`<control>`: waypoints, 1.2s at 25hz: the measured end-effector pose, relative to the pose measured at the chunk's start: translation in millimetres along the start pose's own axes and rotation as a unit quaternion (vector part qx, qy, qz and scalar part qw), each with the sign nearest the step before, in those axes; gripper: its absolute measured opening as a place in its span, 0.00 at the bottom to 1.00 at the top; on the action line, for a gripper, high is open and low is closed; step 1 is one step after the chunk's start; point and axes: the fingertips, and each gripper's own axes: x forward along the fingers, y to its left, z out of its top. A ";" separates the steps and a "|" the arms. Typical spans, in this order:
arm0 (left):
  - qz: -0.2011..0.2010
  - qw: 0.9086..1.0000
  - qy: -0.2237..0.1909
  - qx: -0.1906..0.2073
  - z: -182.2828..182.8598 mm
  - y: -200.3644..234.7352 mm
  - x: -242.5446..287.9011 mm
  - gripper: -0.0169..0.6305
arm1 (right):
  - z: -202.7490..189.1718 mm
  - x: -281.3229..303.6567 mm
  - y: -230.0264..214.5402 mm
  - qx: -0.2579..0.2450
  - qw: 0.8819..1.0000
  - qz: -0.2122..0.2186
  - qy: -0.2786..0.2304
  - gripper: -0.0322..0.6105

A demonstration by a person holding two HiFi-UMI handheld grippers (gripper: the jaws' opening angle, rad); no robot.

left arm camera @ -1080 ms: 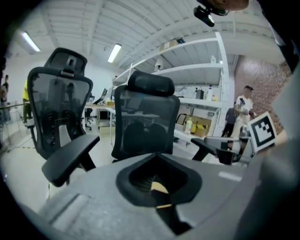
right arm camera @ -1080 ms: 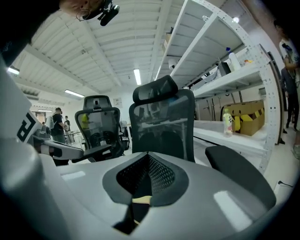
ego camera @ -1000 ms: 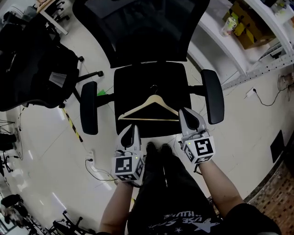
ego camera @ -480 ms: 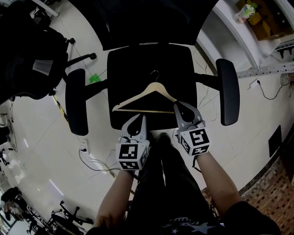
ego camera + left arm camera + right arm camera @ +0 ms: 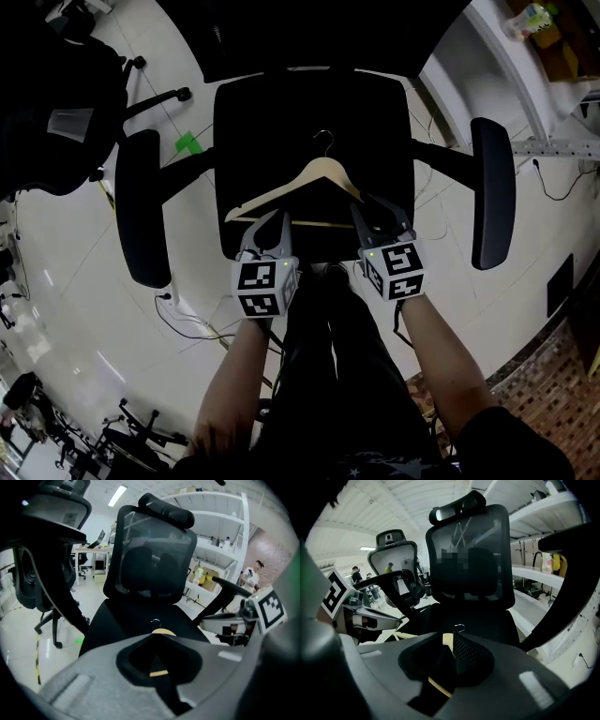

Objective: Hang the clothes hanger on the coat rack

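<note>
When looked at from the head, shows clothes hanger [image 5: 277, 192] lying flat on chair seat [image 5: 253, 122], left gripper [image 5: 275, 220] and right gripper [image 5: 370, 211] at that seat's near edge. From left gripper view, finds tips pressed together. From right gripper view, finds jaws just opened slightly, hanger wood showing between.

in the head view the hanger [image 5: 281, 187] is partly covered: the right gripper [image 5: 377, 217] hides the end of one arm, and the left gripper [image 5: 272, 225] hides part of the bottom bar. in each gripper view that gripper's own jaws block all but the hook, the neck and a sliver of wood. the chair's backrest [image 5: 309, 37] runs off the top edge. the people [image 5: 251, 575] in the background are too small to tell.
</note>
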 end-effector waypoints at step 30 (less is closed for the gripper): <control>-0.030 0.999 0.017 -0.001 -4.3 11.0 45.7 0.04 | -101.0 69.9 -34.5 -0.173 0.943 0.002 0.283 0.36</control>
